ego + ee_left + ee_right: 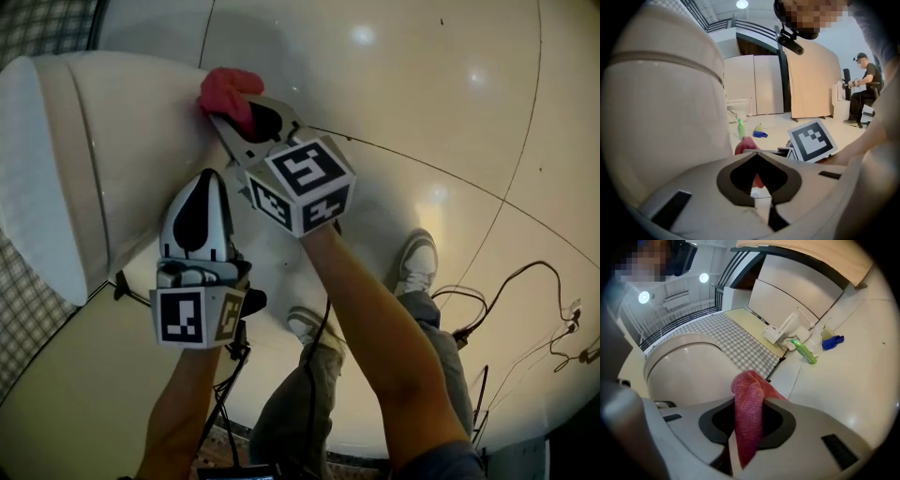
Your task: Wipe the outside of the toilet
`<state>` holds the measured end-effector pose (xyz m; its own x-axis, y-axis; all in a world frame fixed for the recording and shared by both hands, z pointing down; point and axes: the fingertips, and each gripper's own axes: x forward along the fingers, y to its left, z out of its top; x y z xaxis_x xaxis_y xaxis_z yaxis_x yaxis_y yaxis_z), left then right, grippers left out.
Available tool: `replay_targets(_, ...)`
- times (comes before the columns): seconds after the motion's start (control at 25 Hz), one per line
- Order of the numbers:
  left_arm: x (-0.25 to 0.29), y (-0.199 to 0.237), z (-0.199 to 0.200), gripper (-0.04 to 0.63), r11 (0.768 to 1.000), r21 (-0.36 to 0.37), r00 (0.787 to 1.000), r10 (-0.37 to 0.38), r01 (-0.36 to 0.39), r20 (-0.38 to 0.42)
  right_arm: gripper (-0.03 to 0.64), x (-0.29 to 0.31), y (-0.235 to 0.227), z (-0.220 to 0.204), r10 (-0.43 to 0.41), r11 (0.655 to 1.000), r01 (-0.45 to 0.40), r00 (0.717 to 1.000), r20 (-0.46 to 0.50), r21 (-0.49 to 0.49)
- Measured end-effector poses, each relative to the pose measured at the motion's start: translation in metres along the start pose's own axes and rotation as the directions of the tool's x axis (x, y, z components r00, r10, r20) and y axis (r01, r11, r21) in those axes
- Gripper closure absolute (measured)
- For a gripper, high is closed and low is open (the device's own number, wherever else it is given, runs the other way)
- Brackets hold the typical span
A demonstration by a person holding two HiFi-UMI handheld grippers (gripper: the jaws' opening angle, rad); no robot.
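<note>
The toilet bowl (pixel 103 159) walls off the left side. Bare floor (pixel 422 103) lies open to the right; cables (pixel 525 267) trail near the shoes (pixel 417 261).

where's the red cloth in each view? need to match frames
Head view: red cloth upper left of centre, held by the right gripper against the toilet.
Left gripper view: small pink patch just beyond the jaws, centre.
Right gripper view: bottom centre, clamped between the jaws.
Shared landmark: the toilet's pale outer wall, left in all three.
</note>
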<state>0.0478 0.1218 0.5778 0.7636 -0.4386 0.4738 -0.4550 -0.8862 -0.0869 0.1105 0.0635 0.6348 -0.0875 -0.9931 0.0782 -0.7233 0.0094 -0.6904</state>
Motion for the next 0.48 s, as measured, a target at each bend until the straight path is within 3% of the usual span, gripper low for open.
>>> replay_targets(0.2, -0.007, 0.013, -0.018, 0.583, 1.000, -0.002, 1.000, 0.015, -0.015, -0.016, 0.531, -0.001, 0.013, -0.023, 0.015, 1.000, -0.015, 1.000, -0.009, -0.007)
replay_targets(0.48, -0.088, 0.020, -0.049, 0.583, 0.997, 0.069, 0.997, -0.022, 0.028, -0.076, 0.531, -0.050, 0.100, -0.095, 0.029, 1.000, -0.029, 0.999, -0.015, 0.010)
